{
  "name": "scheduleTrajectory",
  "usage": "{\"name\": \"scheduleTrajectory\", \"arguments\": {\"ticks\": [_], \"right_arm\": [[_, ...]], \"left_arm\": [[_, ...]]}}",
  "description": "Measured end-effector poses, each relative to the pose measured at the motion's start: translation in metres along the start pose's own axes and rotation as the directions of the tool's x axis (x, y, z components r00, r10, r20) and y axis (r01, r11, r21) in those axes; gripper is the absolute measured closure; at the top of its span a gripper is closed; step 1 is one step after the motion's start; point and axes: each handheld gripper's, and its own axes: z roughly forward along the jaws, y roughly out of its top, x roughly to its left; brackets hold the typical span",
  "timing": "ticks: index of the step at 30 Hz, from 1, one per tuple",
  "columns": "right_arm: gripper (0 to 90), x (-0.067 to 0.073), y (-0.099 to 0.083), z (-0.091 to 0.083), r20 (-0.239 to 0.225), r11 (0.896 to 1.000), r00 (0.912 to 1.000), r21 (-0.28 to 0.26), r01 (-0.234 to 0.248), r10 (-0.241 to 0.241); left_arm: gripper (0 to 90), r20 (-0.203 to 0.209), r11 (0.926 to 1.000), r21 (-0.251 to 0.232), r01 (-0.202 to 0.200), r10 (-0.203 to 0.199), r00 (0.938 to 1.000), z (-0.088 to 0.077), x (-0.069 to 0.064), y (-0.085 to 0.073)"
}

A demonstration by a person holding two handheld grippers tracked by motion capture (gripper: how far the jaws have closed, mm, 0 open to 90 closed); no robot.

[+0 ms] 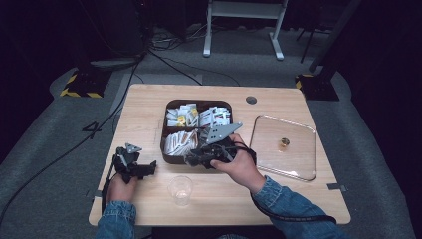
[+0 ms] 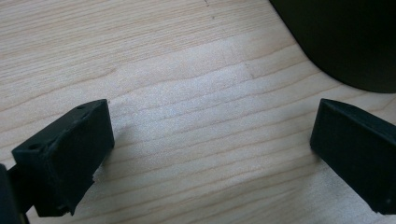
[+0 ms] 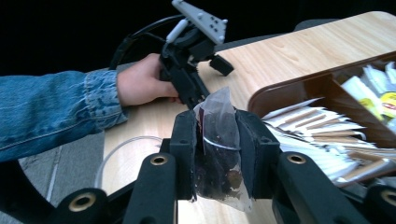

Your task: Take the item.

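My right gripper (image 1: 191, 159) hovers at the front edge of the brown compartment box (image 1: 164, 149). In the right gripper view its jaws (image 3: 217, 128) are shut on a small clear bag (image 3: 215, 105) with dark dried pieces inside. The bag stands upright between the pads. My left gripper (image 1: 149, 167) rests low at the table's left, held by a hand. Its jaws (image 2: 210, 149) stand wide open over bare wood with nothing between them. A clear plastic cup (image 1: 180, 189) stands near the front edge between the two hands.
The box holds several white and brown packets (image 1: 181, 142) in its compartments. Its dark rounded corner (image 2: 345, 42) shows beyond the left gripper. A clear square lid (image 1: 293, 159) with a small knob lies to the right. The cup's rim (image 3: 121, 149) sits below the right gripper.
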Motion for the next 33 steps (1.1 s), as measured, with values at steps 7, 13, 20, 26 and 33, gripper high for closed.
{"name": "scheduleTrajectory", "arguments": {"ticks": [7, 13, 20, 26, 33], "right_arm": [[69.5, 0.011, -0.001, 0.008, -0.033, 1.000, 0.9994, 0.009, 0.012, -0.012], [69.5, 0.019, -0.002, 0.014, -0.056, 1.000, 0.9982, 0.014, 0.023, -0.022], [69.5, 0.026, -0.007, 0.022, -0.085, 0.999, 0.9960, 0.022, 0.028, -0.026], [69.4, 0.031, -0.011, 0.029, -0.101, 0.999, 0.9943, 0.039, 0.037, -0.033], [69.4, 0.038, -0.015, 0.036, -0.113, 0.997, 0.9924, 0.063, 0.054, -0.047]], "left_arm": [[0.0, 0.000, 1.0000, 0.001, 0.001, -0.001, 1.0000, 0.000, 0.000, 0.000], [0.0, 0.000, 1.0000, 0.001, 0.002, -0.002, 1.0000, 0.000, 0.000, 0.000], [0.0, 0.000, 1.0000, 0.001, 0.002, -0.002, 1.0000, 0.000, 0.000, 0.000], [0.0, -0.001, 1.0000, 0.001, 0.001, -0.001, 1.0000, 0.000, 0.000, 0.000], [0.0, 0.000, 1.0000, 0.001, 0.001, -0.001, 1.0000, 0.000, 0.000, 0.000]]}}
